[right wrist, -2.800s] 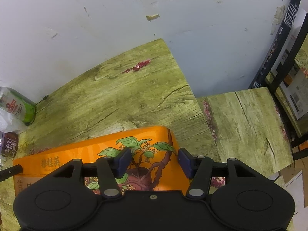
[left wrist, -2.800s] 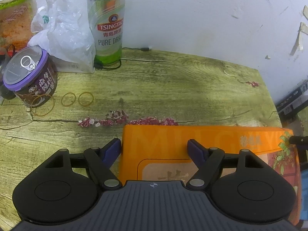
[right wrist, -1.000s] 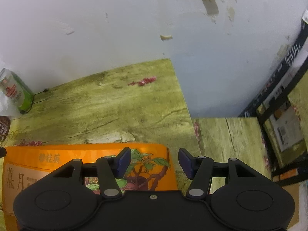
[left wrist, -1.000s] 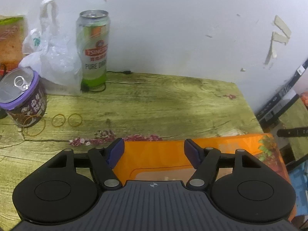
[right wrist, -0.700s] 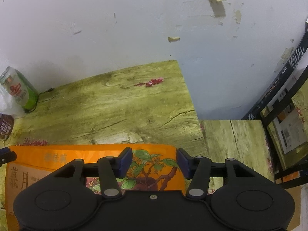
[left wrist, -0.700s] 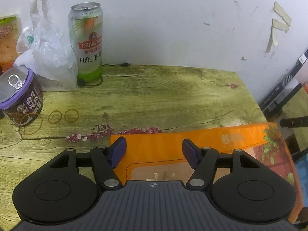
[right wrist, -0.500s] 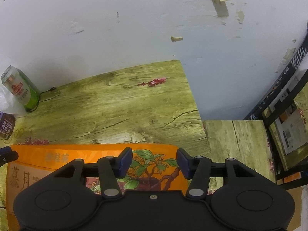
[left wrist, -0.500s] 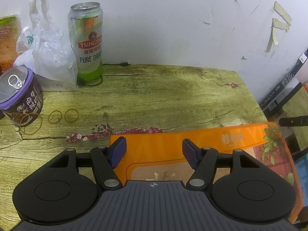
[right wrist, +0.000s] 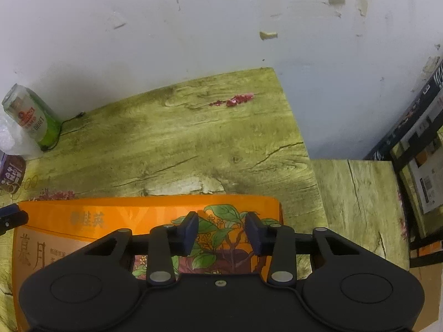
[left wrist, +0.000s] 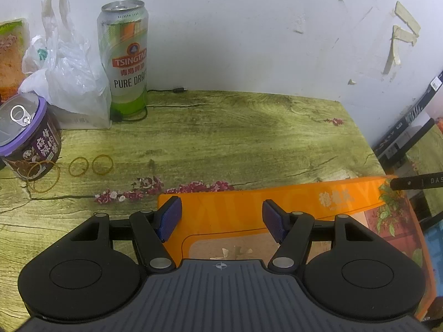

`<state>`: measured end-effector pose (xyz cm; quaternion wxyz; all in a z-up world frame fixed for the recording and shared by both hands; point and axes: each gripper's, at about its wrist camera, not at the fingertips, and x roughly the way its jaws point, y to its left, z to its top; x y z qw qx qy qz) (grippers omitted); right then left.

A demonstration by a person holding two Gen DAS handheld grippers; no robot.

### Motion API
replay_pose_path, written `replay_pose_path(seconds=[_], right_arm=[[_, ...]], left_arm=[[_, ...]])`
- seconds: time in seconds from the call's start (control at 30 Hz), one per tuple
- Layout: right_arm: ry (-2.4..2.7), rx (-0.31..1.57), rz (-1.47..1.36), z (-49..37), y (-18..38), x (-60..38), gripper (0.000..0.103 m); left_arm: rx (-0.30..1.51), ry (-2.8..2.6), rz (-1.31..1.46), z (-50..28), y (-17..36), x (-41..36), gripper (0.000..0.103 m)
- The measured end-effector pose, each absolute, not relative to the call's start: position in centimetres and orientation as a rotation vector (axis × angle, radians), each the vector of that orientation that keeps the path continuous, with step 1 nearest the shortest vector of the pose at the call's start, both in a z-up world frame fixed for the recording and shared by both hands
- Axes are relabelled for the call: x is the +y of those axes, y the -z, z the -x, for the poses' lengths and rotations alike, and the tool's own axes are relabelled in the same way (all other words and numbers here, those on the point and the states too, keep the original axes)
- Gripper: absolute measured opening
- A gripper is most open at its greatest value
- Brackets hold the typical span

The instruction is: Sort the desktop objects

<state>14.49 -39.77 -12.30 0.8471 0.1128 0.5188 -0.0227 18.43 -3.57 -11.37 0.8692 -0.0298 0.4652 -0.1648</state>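
Green wooden desk point(left wrist: 235, 144) carries 1 orange box point(left wrist: 318, 202), 2 cans and 3 rubber bands; left gripper point(left wrist: 221, 218) spread, right gripper point(right wrist: 221, 231) pressed together.

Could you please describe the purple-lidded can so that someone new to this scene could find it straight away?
Start at the white wall behind the table and follow it left to the tall green beer can. In front of it, past the white plastic bag, stands the can. It alone is short and dark, with a purple rim and a pull-ring lid.
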Motion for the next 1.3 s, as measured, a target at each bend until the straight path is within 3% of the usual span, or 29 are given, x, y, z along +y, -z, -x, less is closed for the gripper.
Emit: replay_pose_path(seconds=[1.3], right_arm=[[-0.027, 1.135, -0.125, -17.1, 12.6, -36.3, 0.037]], left_arm=[[0.988, 0.31, 0.053, -19.9, 11.9, -3.0, 0.069]])
